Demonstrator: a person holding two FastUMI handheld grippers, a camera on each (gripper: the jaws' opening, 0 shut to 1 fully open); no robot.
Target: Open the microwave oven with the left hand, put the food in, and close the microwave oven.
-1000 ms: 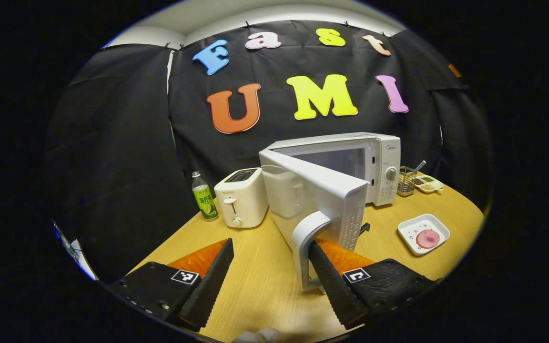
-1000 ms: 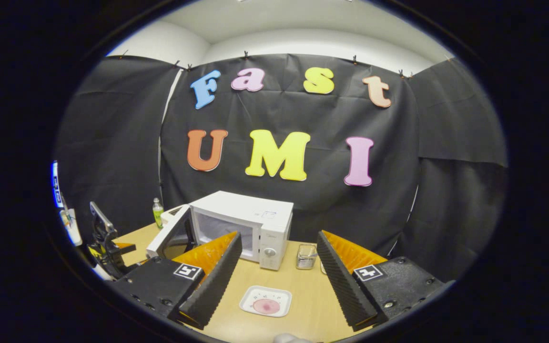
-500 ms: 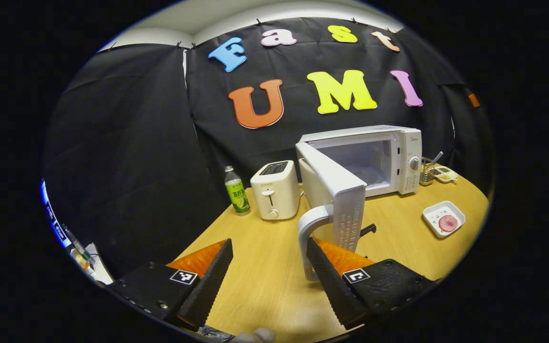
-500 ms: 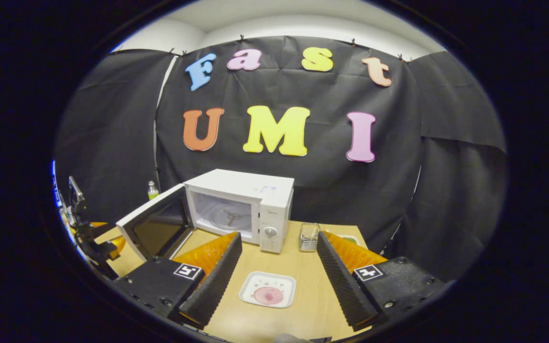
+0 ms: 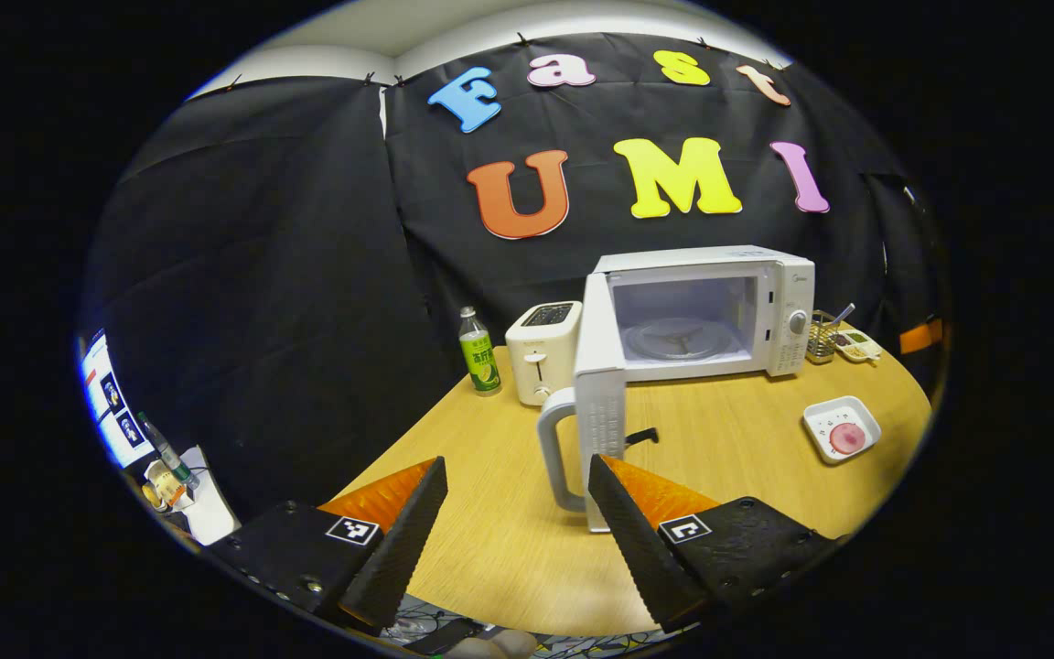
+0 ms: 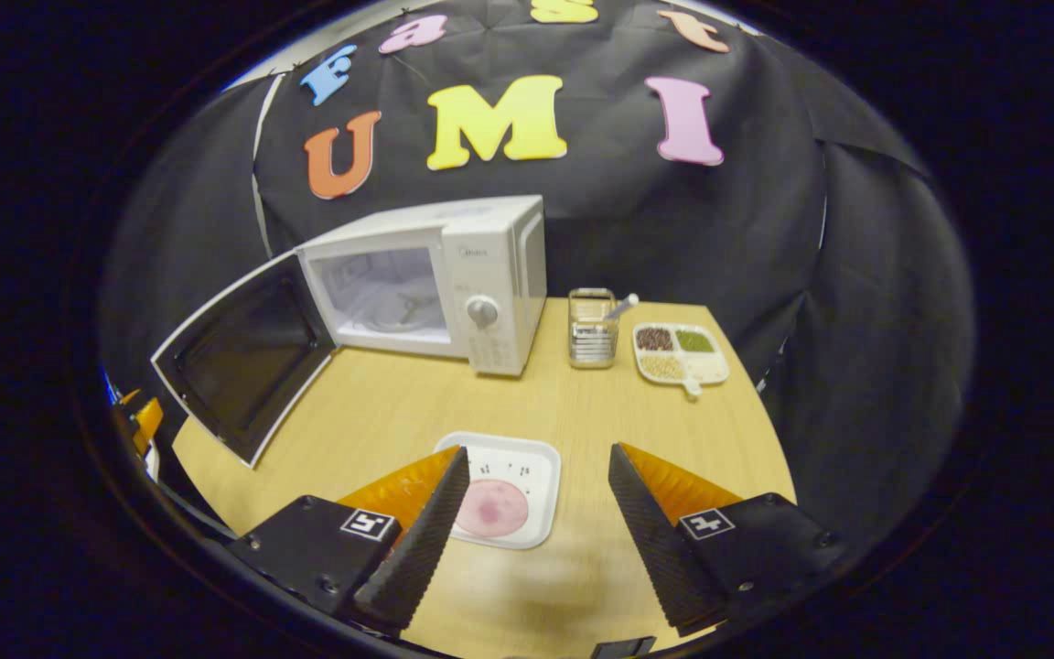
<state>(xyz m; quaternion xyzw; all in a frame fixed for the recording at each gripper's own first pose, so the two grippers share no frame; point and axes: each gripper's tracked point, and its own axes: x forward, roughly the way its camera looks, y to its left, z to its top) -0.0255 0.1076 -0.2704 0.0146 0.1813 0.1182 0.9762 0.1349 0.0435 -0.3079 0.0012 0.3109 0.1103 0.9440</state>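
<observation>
Standing open ahead of both tongs, the microwave (image 6: pixel 440 275) is the largest thing on the table (image 6: pixel 545 403); its door (image 5: pixel 598 384) hangs swung out, edge-on just beyond the left gripper (image 5: pixel 516 535), whose fingers are spread wide and empty with the door handle (image 5: pixel 554 448) just ahead of the gap, apart from both. The door looks rigid and light on its hinge, so closing it should need only a push on its outer face or the handle. In the right gripper view the door's dark inner side (image 6: pixel 243 366) lies off to the left, well forward of the right gripper (image 6: pixel 536 526), which is also wide open and empty. The task's thing, a shallow white plate (image 6: pixel 527 458) carrying a flat pink slice of food (image 6: pixel 493 508), sits directly under and just ahead of that gripper, nearer its left finger. I judge the plate stiff, light and probably slick; its raised rim is the place to pinch, kept level so the slice does not slide. The path from plate to cavity seems free across bare table. Right of the microwave stand a metal utensil holder (image 6: pixel 593 329) and a divided snack tray (image 6: pixel 681 352); beyond the left gripper, left of the door, a toaster (image 5: pixel 541 348) and a green bottle (image 5: pixel 478 352).
</observation>
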